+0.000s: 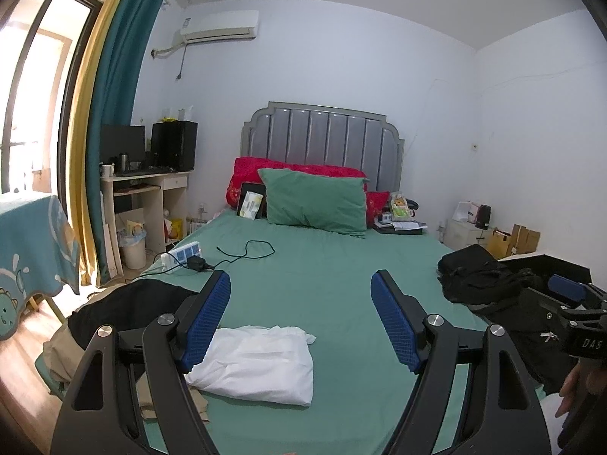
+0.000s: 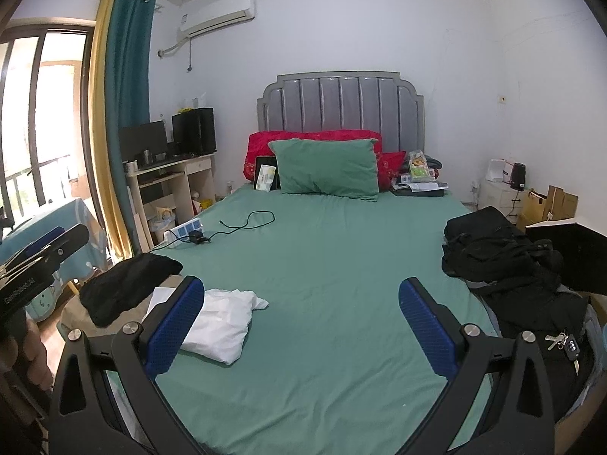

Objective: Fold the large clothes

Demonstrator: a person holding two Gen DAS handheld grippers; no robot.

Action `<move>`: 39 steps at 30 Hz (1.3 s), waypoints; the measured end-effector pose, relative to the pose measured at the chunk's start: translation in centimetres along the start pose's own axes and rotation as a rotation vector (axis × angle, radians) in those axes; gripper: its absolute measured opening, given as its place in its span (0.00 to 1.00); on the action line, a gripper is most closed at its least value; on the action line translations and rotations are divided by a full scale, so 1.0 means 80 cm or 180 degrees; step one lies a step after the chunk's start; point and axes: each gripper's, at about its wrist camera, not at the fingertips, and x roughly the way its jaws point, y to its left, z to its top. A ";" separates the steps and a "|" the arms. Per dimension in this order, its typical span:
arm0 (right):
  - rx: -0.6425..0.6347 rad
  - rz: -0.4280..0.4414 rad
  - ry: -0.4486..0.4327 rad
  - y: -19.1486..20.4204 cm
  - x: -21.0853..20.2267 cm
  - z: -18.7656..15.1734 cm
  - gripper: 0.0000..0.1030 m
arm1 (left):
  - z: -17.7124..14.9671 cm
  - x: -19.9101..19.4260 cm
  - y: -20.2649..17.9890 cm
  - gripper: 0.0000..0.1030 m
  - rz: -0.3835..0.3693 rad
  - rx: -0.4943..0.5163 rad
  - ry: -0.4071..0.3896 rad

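- Left claw [image 1: 300,284] gapes wide and empty above the folded white garment [image 1: 258,364] on the bed [image 1: 334,265].
- Right claw [image 2: 301,292] is equally wide and empty; only its view shows keys [image 2: 565,343] on the black clothes [image 2: 504,265].

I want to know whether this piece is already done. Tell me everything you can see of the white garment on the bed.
The white garment is soft, thin-looking cloth, folded into a puffy, roughly rectangular bundle with slightly wrinkled edges. It lies flat on the green sheet near the bed's foot, left of centre. Neither tool holds it; the left tool's finger only overlaps it in view.
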 end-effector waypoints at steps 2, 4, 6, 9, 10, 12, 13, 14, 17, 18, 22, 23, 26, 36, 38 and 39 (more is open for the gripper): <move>-0.0002 0.0010 0.0023 0.002 0.000 0.000 0.98 | 0.000 0.001 0.001 0.77 -0.0003 -0.0003 -0.0002; -0.0003 0.0023 0.0044 0.002 0.001 0.001 0.98 | 0.001 0.000 0.000 0.77 0.0006 -0.0007 -0.0002; -0.0011 0.0028 0.0051 0.002 0.002 0.000 0.98 | 0.001 -0.001 0.000 0.77 0.0006 -0.0009 -0.0001; -0.0028 0.0039 0.0060 0.003 0.003 0.001 0.98 | 0.002 0.000 -0.001 0.77 0.0002 -0.0005 0.0004; -0.0032 0.0041 0.0063 0.002 0.004 0.001 0.98 | 0.002 -0.001 -0.001 0.77 0.0001 -0.0005 0.0004; -0.0045 0.0028 0.0058 0.002 0.004 0.001 0.98 | 0.003 -0.001 -0.001 0.77 0.0000 -0.0006 0.0003; -0.0049 0.0026 0.0063 0.002 0.004 0.000 0.98 | 0.003 -0.001 -0.001 0.77 -0.0001 -0.0008 0.0001; -0.0049 0.0028 0.0065 0.002 0.004 0.001 0.98 | 0.003 -0.001 0.000 0.77 -0.0004 -0.0008 0.0003; -0.0042 0.0035 0.0055 0.002 0.003 0.002 0.98 | 0.004 0.000 0.000 0.77 0.0013 -0.0028 0.0020; -0.0044 0.0035 0.0053 0.003 0.003 0.002 0.98 | 0.003 0.001 0.000 0.77 0.0009 -0.0032 0.0029; -0.0047 0.0042 0.0057 0.004 0.003 0.001 0.98 | 0.003 0.000 -0.002 0.77 0.0016 -0.0035 0.0033; -0.0047 0.0045 0.0057 0.004 0.003 0.001 0.98 | 0.003 0.001 -0.002 0.77 0.0012 -0.0037 0.0028; -0.0048 0.0052 0.0056 0.003 0.003 0.001 0.98 | 0.003 0.001 -0.001 0.77 0.0010 -0.0037 0.0034; -0.0047 0.0057 0.0062 0.004 0.003 0.001 0.98 | 0.001 0.002 -0.005 0.77 -0.0010 -0.0038 0.0064; -0.0048 0.0056 0.0057 0.005 0.003 0.001 0.98 | 0.000 0.003 -0.008 0.77 -0.0021 -0.0041 0.0078; -0.0049 0.0055 0.0060 0.005 0.003 0.001 0.98 | 0.000 0.003 -0.008 0.77 -0.0023 -0.0045 0.0081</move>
